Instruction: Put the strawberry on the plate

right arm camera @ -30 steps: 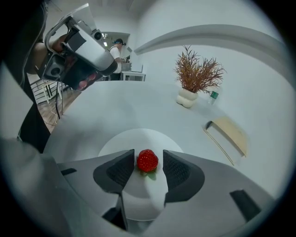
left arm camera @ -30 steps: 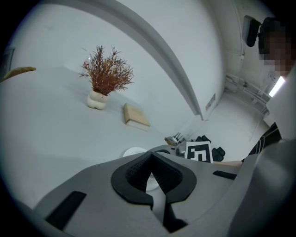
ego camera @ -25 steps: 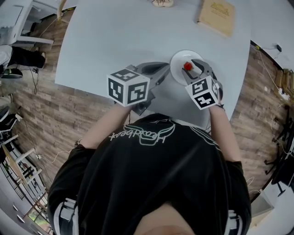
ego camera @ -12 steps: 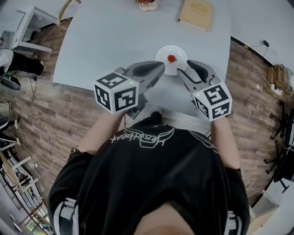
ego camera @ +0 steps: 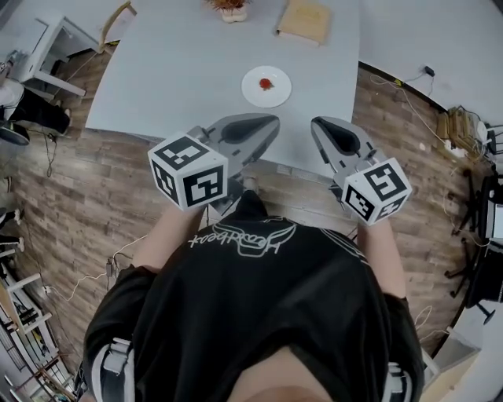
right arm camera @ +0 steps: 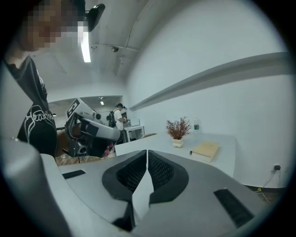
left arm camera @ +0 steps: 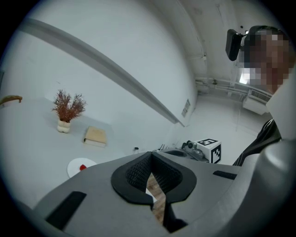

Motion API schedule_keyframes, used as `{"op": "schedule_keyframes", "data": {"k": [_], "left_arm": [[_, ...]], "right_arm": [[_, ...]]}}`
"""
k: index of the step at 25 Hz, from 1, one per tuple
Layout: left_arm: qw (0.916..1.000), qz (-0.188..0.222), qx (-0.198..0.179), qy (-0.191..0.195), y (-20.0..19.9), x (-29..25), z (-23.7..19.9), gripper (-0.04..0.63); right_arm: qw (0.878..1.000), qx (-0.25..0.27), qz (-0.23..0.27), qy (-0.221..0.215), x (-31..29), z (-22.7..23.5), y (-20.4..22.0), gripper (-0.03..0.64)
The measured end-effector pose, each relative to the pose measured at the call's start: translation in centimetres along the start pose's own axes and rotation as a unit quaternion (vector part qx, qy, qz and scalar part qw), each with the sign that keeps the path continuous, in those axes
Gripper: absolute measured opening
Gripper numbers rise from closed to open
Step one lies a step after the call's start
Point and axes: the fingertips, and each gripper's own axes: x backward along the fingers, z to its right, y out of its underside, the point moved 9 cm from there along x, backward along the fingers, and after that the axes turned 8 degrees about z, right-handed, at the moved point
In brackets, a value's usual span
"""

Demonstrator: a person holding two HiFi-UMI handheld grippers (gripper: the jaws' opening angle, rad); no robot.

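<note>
A red strawberry (ego camera: 266,83) lies on the small white plate (ego camera: 251,94) near the front of the grey table (ego camera: 181,71). Both grippers are held back over the table's near edge, well short of the plate. My left gripper (ego camera: 273,119) is shut and empty; its view shows the strawberry (left arm camera: 83,167) on the plate (left arm camera: 73,170) far to the lower left. My right gripper (ego camera: 317,123) is closing, its jaws almost together with nothing between them. In the right gripper view the pads (right arm camera: 138,169) meet at the tip.
A tan book (ego camera: 302,21) and a small potted dried plant (ego camera: 226,8) sit at the table's far side. Wooden floor lies around the table, with cables (ego camera: 409,102) at the right and white furniture (ego camera: 47,47) at the left. A person (right arm camera: 120,115) stands far behind.
Both grippers have drawn back from the plate toward my body. The right gripper, which was at the strawberry on the plate, has come away empty and its jaws have come together.
</note>
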Motion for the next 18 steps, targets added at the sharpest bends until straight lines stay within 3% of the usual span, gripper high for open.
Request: {"op": "schedule_keyframes", "data": {"k": [5, 9, 18], "left_arm": [[1.0000, -0.005, -0.002, -0.003, 2.4, 1.2, 4.2, 0.006], [0.9999, -0.007, 0.001, -0.008, 4.1, 2.2, 6.5, 0.006], [0.9994, -0.033, -0.009, 0.009, 6.8, 2.3, 10.7, 0.006]], "right_arm": [[0.999, -0.005, 0.011, -0.031, 4.5, -3.5, 0.2, 0.009], [0.997, -0.043, 0.022, -0.053, 7.2, -5.2, 0.9, 0.009], [0.996, -0.069, 0.027, -0.047, 11.4, -7.2, 2.5, 0.008]]}}
